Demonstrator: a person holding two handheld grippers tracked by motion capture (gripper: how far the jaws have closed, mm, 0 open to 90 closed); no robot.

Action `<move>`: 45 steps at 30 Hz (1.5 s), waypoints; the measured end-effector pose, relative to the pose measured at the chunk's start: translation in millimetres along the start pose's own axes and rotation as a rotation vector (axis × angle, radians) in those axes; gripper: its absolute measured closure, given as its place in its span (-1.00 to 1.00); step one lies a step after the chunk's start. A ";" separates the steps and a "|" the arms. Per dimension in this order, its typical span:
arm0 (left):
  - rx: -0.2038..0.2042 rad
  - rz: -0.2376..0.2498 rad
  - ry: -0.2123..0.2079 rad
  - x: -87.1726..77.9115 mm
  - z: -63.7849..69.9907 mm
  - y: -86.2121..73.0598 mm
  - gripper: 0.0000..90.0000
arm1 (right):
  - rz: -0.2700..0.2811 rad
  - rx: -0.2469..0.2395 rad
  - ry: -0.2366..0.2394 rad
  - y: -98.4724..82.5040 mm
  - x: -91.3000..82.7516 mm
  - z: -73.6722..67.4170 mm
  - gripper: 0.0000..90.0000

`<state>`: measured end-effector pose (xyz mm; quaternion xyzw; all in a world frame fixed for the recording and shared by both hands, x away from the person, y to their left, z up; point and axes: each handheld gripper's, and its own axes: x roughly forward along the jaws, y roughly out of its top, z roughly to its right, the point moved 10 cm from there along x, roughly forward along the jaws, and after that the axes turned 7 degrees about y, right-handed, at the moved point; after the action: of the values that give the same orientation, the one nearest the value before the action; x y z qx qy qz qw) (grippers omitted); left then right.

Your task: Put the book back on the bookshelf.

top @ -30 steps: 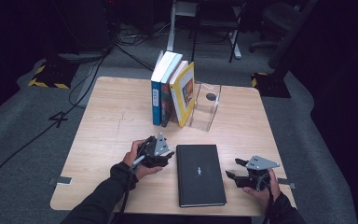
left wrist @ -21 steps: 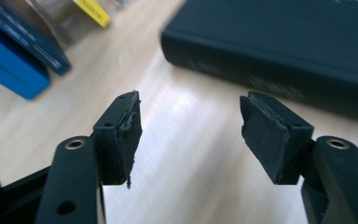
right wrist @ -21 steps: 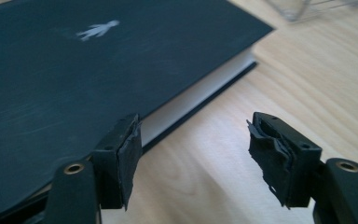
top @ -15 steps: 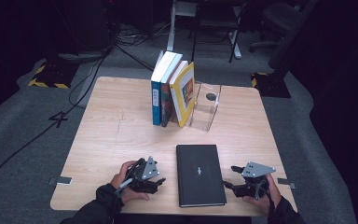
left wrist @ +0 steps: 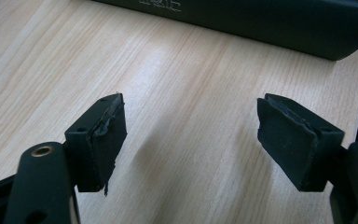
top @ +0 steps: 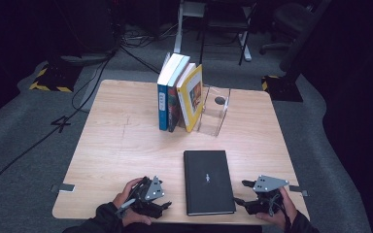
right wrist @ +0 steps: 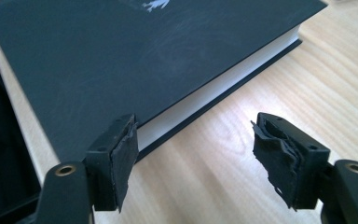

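- Left gripper: jaws just been opening, now spread wide, nothing between, bare table under them.
- Right gripper: spread too, gaping at the page edge of the black book lying flat at the near edge.
- Torn-looking pads, probably prone to slipping off the cover.
- Shoving it sideways likelier than lifting.

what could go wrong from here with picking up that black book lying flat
1. The black book lies flat near the table front edge; a push from the right gripper could slide it instead of lifting it.
2. The left gripper, jaws just opened, holds nothing and faces the spine; a one-sided grip might let the cover flop open.
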<state>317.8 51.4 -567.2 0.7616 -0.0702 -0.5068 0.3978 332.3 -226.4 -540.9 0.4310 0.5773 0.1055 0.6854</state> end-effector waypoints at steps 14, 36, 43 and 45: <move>-0.047 0.015 -0.079 10.2 6.4 -1.2 -0.57 | -0.095 -0.015 0.087 -21.5 7.4 -9.4 -0.33; 0.003 0.002 -0.130 10.2 31.5 4.5 -0.63 | -0.023 -0.065 0.110 4.6 36.0 -29.2 -0.37; -0.021 0.017 -0.081 16.1 23.2 9.7 -0.63 | -0.008 -0.067 0.103 8.6 39.5 -30.3 -0.39; -0.028 0.011 -0.070 17.1 18.4 9.3 -0.61 | -0.004 -0.067 0.102 9.1 39.3 -30.1 -0.40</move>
<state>313.4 26.6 -576.3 0.7372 -0.0812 -0.5318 0.4088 321.2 -181.5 -560.8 0.4009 0.6083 0.1454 0.6694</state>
